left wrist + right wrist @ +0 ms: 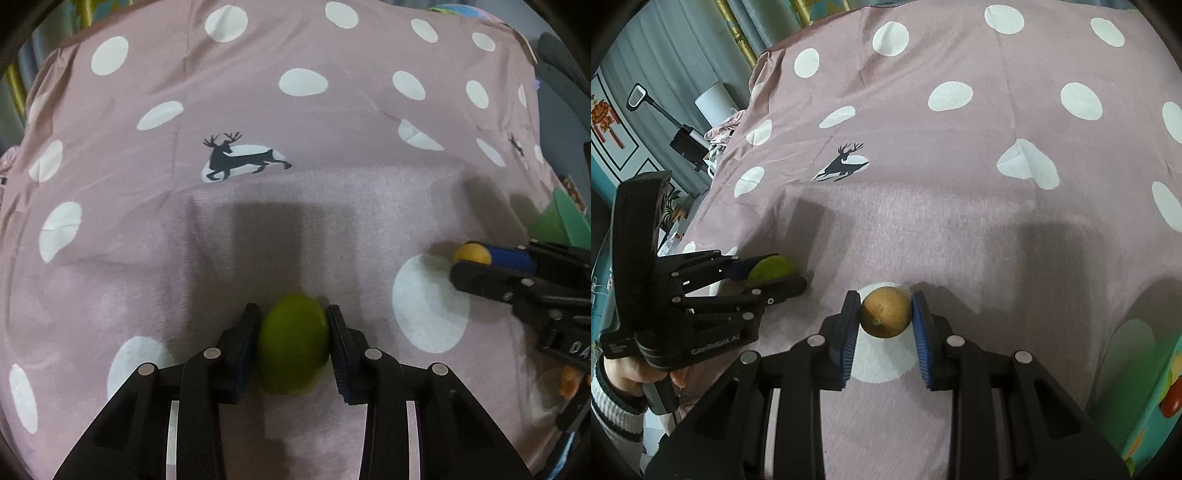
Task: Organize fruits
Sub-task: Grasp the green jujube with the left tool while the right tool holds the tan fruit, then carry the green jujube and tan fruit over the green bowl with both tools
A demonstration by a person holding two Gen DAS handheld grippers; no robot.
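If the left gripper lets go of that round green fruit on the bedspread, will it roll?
Probably a little: the round green fruit looks smooth and ball-shaped. The soft, wrinkled pink spotted bedspread should slow it. Its smooth skin might slip between the left gripper pads.

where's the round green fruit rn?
The round green fruit sits bottom centre of the left wrist view, clamped between the left gripper pads over the pink polka-dot cloth; the right wrist view shows it at left.

green fruit [293,343], brown fruit [885,312], both gripped
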